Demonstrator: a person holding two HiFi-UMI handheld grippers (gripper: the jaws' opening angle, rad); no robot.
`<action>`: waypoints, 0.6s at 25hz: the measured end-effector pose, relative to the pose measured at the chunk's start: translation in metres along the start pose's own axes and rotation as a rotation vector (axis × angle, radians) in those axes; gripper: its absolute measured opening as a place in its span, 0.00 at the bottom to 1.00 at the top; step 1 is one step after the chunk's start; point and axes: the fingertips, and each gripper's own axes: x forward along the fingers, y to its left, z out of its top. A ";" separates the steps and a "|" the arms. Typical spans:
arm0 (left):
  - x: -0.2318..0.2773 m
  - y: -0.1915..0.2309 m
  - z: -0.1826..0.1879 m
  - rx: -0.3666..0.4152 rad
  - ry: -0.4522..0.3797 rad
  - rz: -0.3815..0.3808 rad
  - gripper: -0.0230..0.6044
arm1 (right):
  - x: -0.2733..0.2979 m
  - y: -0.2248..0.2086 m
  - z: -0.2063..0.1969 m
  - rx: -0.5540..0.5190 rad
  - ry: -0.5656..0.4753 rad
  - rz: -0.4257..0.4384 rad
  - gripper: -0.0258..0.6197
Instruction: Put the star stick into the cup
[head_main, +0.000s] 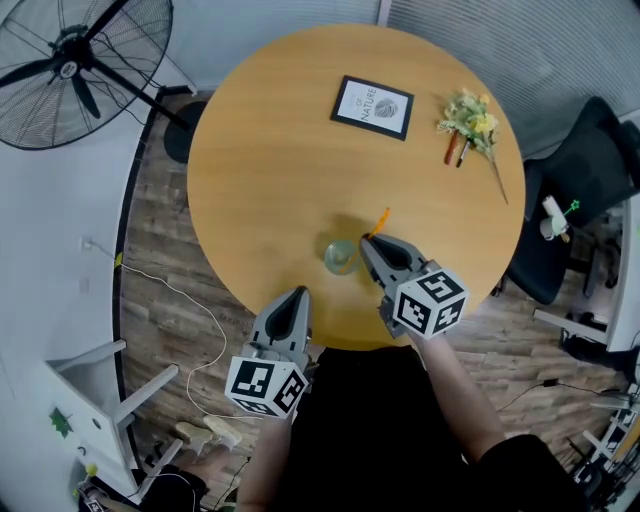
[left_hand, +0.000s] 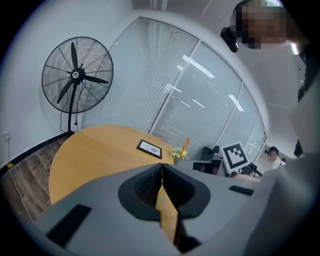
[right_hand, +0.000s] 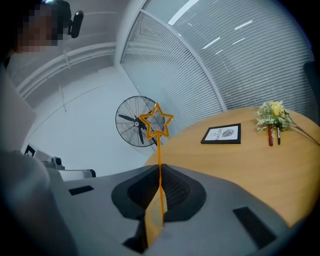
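Cup (head_main: 340, 257) stands on table (head_main: 260, 150) near its front edge, just beside right gripper (head_main: 372, 243); contents unreadable. Right gripper pinches star stick (right_hand: 159, 150), star upright above jaws. Left gripper (head_main: 297, 296) pressed together, empty. Head view shows only the stick's orange tip.

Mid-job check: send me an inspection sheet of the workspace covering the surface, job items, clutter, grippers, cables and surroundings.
Surface: round wooden table.
Job's things: clear cup stands near the table's near edge. The star stick is held with its star end beyond the jaws and is not yet in the cup.
Clutter: framed print, and a flower bunch with two pens, all on the far side.
Grippers: left gripper is shut with nothing held. Right gripper is shut on the star stick, beside the cup.
Cables: white cable on the floor to the left.
Surroundings: floor fan, black chair, window blinds.
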 end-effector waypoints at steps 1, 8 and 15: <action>0.001 0.000 0.000 0.000 -0.001 -0.001 0.04 | 0.000 -0.001 -0.003 0.002 0.006 -0.001 0.07; 0.002 0.002 0.001 -0.004 -0.001 0.002 0.04 | 0.006 -0.007 -0.020 0.009 0.049 -0.012 0.08; 0.000 0.002 0.000 -0.005 -0.002 0.004 0.04 | 0.013 -0.012 -0.037 0.013 0.088 -0.021 0.08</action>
